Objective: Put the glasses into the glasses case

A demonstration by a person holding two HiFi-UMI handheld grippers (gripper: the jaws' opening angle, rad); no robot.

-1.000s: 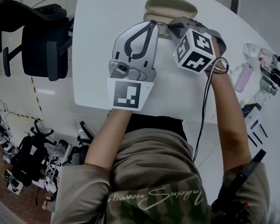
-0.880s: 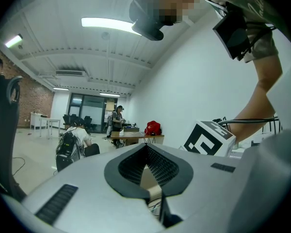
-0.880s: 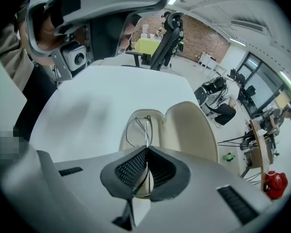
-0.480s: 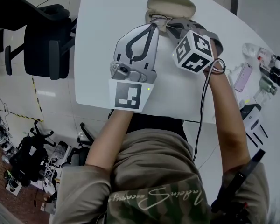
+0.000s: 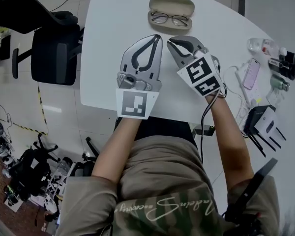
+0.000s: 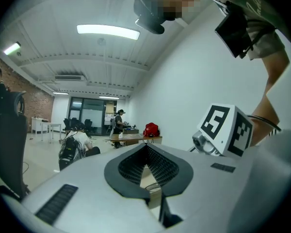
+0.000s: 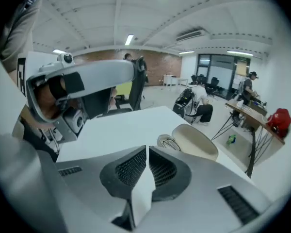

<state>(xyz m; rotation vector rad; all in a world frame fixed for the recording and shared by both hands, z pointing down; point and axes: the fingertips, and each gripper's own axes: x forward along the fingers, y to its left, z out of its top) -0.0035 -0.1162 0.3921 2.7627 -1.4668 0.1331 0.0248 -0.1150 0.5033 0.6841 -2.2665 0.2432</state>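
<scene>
The right gripper [image 7: 146, 152] hides most of the glasses [image 7: 168, 142] in its own view. At ten o'clock the head view's edge cuts the office chair [image 5: 54, 53].

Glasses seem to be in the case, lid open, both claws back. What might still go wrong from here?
1. The glasses case lies open. Pressing its lid down with a shut claw may slide it across the table or pinch the glasses.
2. The right claw's cable trails beside the phone and might snag.

Ceiling strip light [image 6: 108, 31] glares; fisheye edges warp and darken
</scene>
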